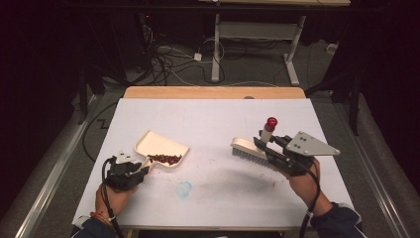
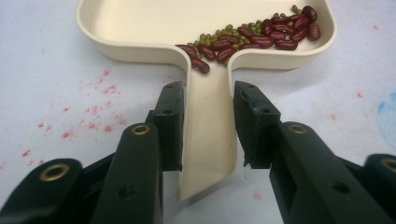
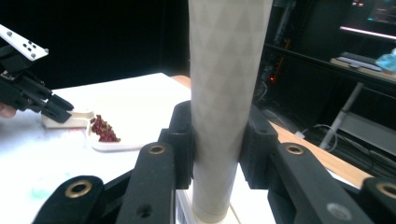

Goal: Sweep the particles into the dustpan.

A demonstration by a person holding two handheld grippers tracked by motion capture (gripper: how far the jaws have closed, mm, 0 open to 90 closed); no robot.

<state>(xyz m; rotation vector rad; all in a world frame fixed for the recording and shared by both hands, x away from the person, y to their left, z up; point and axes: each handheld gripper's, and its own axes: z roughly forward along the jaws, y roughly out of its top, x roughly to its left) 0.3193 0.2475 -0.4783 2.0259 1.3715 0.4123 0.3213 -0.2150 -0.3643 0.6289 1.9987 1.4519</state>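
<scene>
Dustpan [image 1: 159, 147] holds red beans [image 1: 166, 158], green beans [image 2: 224, 33].

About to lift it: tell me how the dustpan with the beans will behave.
The dustpan looks like thin rigid plastic, so probably stiff and light. Its beans lie loose near the handle and would likely roll if it tilts. The left gripper clamps only that narrow handle, so it may twist.

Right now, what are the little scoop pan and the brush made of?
The dustpan looks like smooth cream plastic: moulded rounded rim, soft sheen. The brush seems plastic too, its handle matte with a faint diamond pattern; bristles look synthetic, hard to tell.
</scene>
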